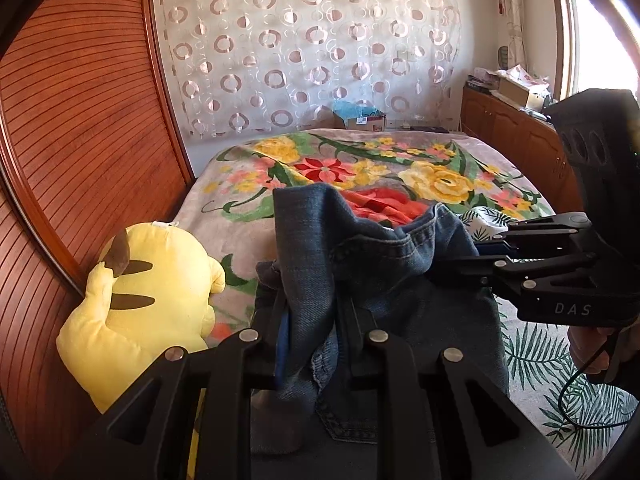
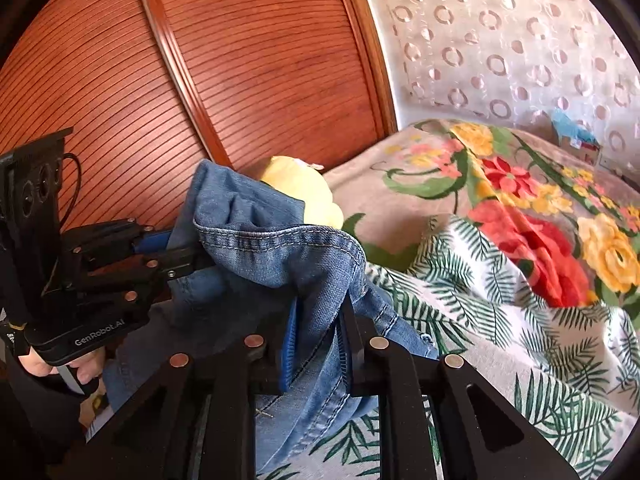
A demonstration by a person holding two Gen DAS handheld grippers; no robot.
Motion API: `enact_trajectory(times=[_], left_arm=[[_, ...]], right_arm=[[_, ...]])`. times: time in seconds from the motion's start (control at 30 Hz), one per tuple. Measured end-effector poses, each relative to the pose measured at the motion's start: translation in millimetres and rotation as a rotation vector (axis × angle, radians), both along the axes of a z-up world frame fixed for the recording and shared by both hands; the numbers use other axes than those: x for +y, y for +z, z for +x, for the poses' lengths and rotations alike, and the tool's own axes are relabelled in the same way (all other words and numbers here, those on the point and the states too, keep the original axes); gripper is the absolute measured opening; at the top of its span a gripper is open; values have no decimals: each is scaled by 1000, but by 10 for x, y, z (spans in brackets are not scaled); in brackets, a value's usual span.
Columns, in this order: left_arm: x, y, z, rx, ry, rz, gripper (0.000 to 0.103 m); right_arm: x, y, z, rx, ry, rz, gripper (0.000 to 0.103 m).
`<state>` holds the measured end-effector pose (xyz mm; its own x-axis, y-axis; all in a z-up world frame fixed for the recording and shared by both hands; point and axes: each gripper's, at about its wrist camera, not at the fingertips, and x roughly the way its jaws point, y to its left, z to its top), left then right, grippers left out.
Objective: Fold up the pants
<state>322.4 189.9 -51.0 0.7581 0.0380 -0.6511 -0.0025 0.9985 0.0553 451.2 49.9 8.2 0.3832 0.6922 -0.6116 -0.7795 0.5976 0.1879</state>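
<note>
1. The left gripper (image 1: pixel 310 312) was clamped on a fold of the blue denim pants (image 1: pixel 384 280), held above the floral blanket (image 1: pixel 240 216).
2. The right gripper (image 2: pixel 316 332) pinched the denim too.
3. Readable lettering: "DAS" on the right gripper's body, "GenRobot.AI" on the left's.
4. A yellow plush toy (image 1: pixel 144 300) sat beside the wooden headboard (image 1: pixel 80 120).

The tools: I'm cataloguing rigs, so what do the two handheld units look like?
Both are matte black, with angular linkage arms joined by silver round rivets and blue pads on the fingers. The right tool reads "DAS" on its body, with a black cable below. The left tool reads "GenRobot.AI" and carries an upright black block with round lenses and a thin black cable.
</note>
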Motion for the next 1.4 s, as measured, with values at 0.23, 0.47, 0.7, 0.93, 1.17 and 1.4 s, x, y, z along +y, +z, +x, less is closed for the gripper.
enact_trajectory(times=[0.23,0.47,0.7,0.93,1.17,1.4], left_arm=[[-21,19,9,6,-5,-13,23],[34,62,-159,3,8,-23,38],[76,3,-376,8,5,-53,55],[-41,-203,-376,58,-23,-88,72],[-176,-366,-367,87,-42,-88,74],[-168,-453,-420,95,-23,-101,74]], right_arm=[[-95,106,76,35,-91,4,46],[-195,335,-184,-64,-148,-30,44],[-84,438,-543,-116,-68,20,36],[72,-12,-454,-125,-128,-189,36],[-161,-174,-414,-78,-179,-186,35],[-471,-123,-670,-52,-207,-155,41]])
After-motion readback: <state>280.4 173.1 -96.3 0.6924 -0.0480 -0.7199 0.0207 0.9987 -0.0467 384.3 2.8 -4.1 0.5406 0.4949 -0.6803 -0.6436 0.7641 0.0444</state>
